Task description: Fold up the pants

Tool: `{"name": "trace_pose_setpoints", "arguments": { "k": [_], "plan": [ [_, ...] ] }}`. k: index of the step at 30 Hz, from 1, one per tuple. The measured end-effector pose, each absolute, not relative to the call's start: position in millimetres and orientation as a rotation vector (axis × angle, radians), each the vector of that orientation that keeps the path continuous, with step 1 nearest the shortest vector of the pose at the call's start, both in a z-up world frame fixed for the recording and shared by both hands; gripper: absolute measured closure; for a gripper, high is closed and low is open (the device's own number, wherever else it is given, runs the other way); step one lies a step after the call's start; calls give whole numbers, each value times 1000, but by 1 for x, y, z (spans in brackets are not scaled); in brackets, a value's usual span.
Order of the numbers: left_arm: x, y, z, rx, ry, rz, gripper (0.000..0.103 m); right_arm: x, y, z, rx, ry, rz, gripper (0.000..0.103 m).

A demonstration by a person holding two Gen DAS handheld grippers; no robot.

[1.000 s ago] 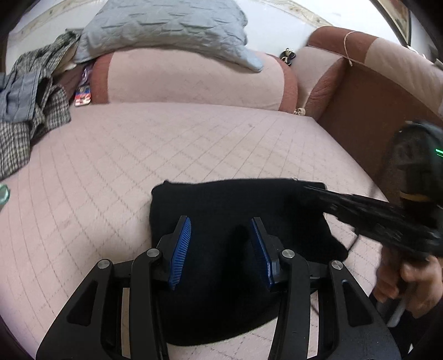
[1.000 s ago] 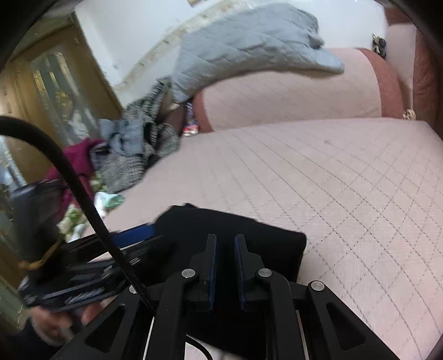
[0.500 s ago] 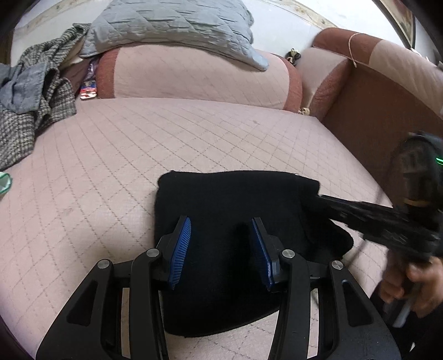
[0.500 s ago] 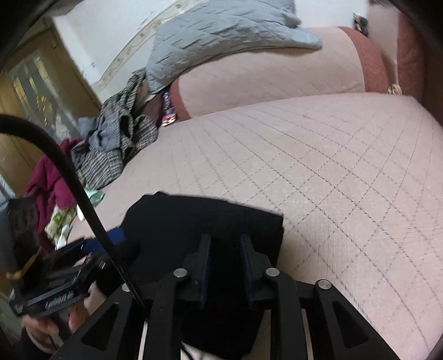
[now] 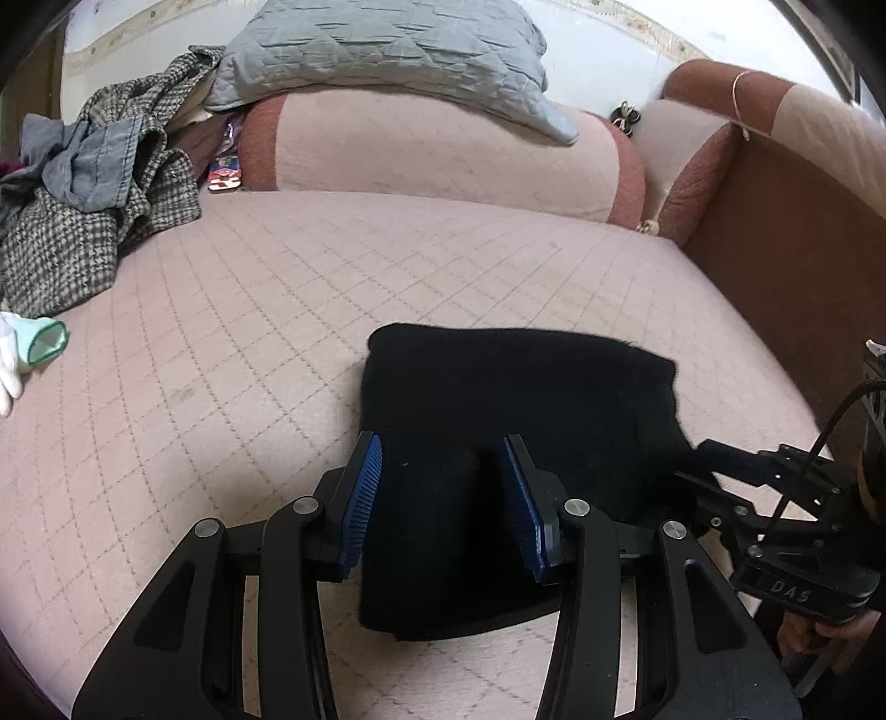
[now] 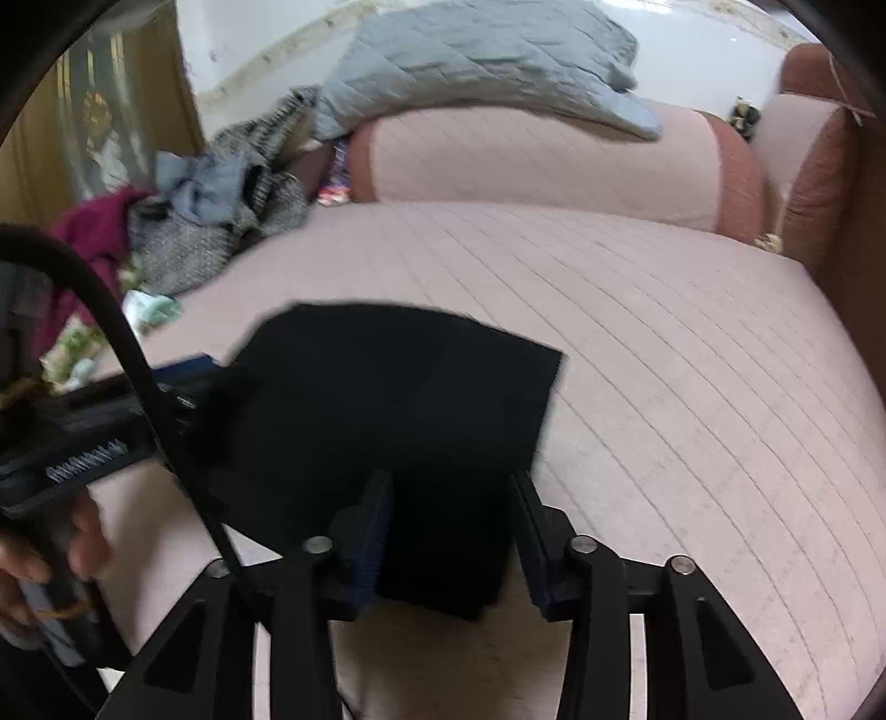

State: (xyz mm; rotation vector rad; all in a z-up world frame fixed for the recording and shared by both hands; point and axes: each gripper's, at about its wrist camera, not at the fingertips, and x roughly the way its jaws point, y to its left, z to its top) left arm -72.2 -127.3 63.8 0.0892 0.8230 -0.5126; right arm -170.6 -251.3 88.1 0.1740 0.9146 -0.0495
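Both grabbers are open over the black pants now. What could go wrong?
The pants lie folded near the sofa's front edge, so a nudge from the left gripper could push them off or undo the fold. The right gripper is open with the pants' near corner between its fingers; pulling back carelessly could snag that corner. The pile of clothes nearby could get mixed in.

I'm in a home living room: a pink quilted sofa [image 5: 232, 354], a grey quilted pillow [image 5: 387, 50] on its backrest, clothes heaped [image 5: 83, 188] at one end.
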Motion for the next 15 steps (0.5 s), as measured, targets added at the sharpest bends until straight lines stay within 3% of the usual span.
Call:
{"name": "trace_pose_setpoints", "arguments": {
  "k": [6, 15],
  "plan": [
    [-71, -127, 61, 95, 825, -496, 59, -174, -267, 73, 288, 904, -42, 49],
    [-65, -121, 65, 64, 844, -490, 59, -182, -270, 100, 310, 853, -45, 49]
  ]
}}
